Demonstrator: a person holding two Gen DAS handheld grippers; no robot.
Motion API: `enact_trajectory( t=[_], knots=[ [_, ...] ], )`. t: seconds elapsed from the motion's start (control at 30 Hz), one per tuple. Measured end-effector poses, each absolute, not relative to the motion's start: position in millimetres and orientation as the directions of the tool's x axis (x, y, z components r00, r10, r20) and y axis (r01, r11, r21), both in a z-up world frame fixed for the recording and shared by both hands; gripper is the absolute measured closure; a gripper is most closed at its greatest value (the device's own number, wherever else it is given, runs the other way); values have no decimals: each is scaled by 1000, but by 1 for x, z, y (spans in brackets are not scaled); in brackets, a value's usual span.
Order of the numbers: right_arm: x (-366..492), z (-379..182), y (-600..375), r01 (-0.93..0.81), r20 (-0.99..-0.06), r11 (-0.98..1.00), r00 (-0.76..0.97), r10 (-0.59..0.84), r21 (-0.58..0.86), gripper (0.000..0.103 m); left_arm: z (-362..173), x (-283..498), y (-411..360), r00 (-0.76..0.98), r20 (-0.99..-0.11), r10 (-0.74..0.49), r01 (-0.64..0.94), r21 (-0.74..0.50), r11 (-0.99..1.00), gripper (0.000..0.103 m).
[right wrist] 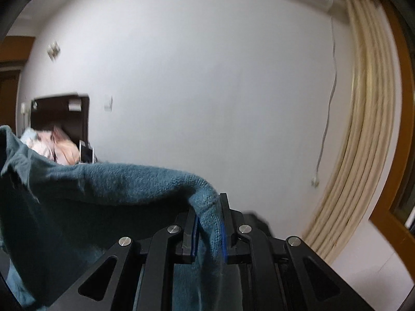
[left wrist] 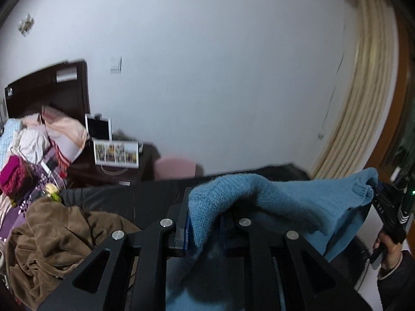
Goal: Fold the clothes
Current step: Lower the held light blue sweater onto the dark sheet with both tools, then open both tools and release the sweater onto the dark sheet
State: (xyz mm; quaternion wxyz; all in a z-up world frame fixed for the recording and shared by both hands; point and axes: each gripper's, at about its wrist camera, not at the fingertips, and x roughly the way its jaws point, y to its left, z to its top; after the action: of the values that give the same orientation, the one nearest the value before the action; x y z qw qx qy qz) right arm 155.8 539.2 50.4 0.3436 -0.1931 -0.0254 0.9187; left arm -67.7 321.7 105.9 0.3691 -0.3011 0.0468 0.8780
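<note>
Gripping blue knit sweater [left wrist: 272, 199] at both ends, left gripper [left wrist: 205, 223] clamped on one edge, right gripper [right wrist: 208, 223] clamped on the other, sweater stretched between them above dark bed [left wrist: 145, 194], brown garment [left wrist: 54, 243] at left.

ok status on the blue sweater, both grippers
Left hand-held gripper shut on blue sweater. Right hand-held gripper shut on its other edge. Sweater slung between them. Brown garment heaped left, not touching.
</note>
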Motion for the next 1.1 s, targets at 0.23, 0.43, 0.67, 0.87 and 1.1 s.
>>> enact_trajectory(
  t=[0.23,0.43,0.67,0.87,1.1],
  knots=[
    [98,-10,572,-598,-467,-780,-645,605,-184,89,43,-140,359,-496,-671,551,-634,-154,-758,84],
    [52,-36,604,-588,-551,-790,-607,572,-172,89,-1,-187,384,-456,-736,501,-612,-150,-777,84],
    [4,-74,631,-582,-644,-796,-546,536,-169,89,-49,-227,408,-413,-804,427,-589,-121,-799,84],
    [-29,-109,647,-564,-733,-809,-478,484,-167,77,-94,-248,425,-388,-875,291,-541,-40,-840,66],
    [-31,-122,659,-583,-777,-802,-444,447,-128,31,-120,-263,420,-373,-903,211,-464,-15,-885,50]
  ],
)
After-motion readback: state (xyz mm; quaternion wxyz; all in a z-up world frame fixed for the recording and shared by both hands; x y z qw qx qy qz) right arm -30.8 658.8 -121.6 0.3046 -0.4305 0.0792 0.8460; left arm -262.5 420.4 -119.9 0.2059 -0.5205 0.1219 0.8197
